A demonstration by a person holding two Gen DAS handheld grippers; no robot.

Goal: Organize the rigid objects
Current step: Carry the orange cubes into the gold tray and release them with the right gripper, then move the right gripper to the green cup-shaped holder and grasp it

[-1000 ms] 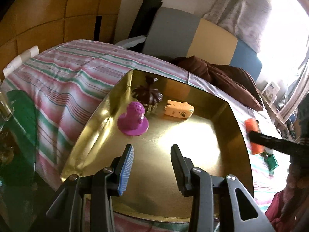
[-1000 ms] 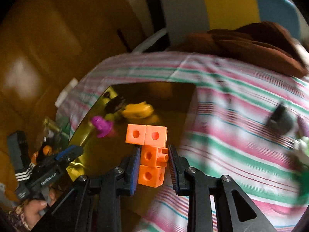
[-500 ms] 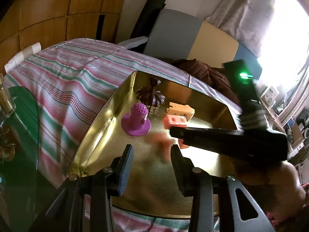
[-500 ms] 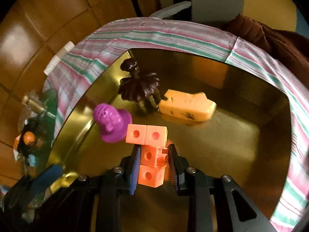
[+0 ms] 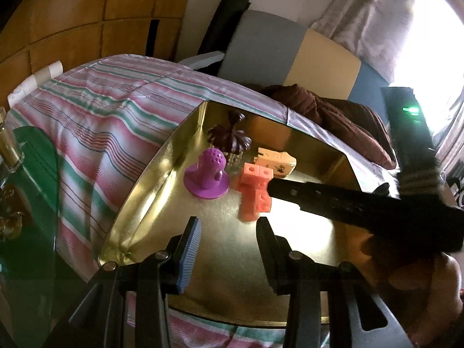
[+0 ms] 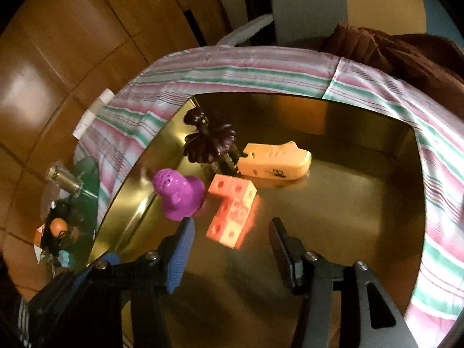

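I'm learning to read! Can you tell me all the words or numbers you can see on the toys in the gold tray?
No text can be read.
Yellow block: a small black mark on its side, too blurred to read.
Orange cube piece, purple toy, dark brown toy, gold tray: no writing visible.

In the left wrist view, a black gripper arm [image 5: 348,200] comes in from the right and covers one side of the orange block piece [image 5: 255,194]. We cannot see the tips of that right gripper here. At the upper right the window [image 5: 435,29] is so bright that we see nothing in it. In the right wrist view, the orange block piece [image 6: 232,211] looks smeared. At the lower left the small things on the green table [image 6: 61,229] are too dark and tiny for us to name.
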